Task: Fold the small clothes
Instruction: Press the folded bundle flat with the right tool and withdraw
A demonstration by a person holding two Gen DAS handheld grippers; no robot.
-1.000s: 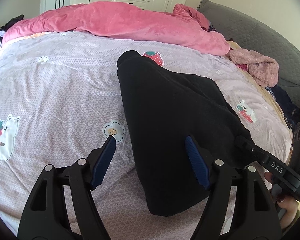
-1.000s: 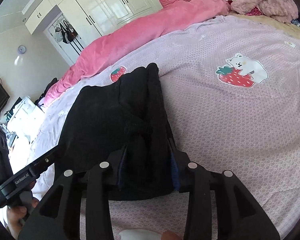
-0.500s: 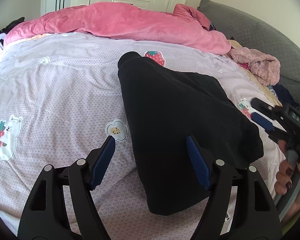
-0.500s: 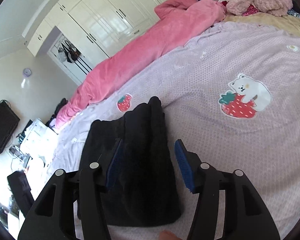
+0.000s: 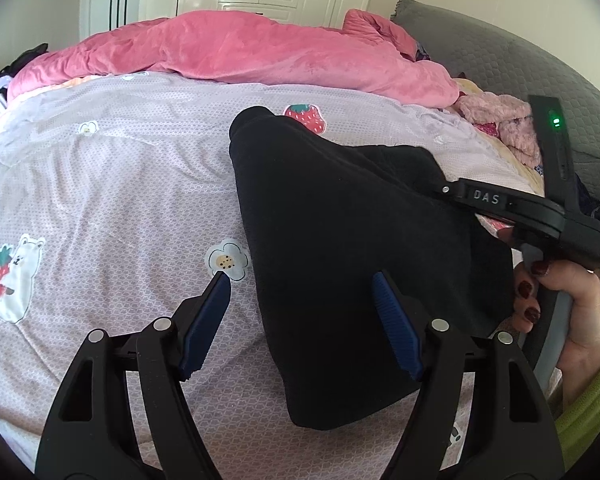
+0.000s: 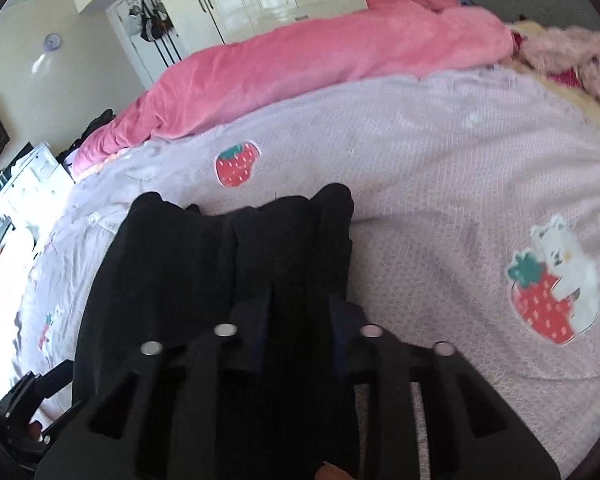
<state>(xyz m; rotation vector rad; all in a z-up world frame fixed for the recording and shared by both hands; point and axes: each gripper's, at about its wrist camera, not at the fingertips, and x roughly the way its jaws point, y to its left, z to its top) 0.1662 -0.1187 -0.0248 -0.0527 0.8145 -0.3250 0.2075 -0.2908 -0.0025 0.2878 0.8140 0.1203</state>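
Since a moment ago the right tongs (image 6: 298, 320) dropped back onto the black garment (image 5: 340, 248), seemingly clamping its 3 o'clock edge for another fold, while the left tongs (image 5: 300, 320) stay apart.

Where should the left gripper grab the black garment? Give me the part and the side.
Grip the garment's long left edge, near its closest corner, coming in from the left. That edge lies exposed on the sheet, and the open left gripper straddles it, with one finger over sheet and the other over cloth.
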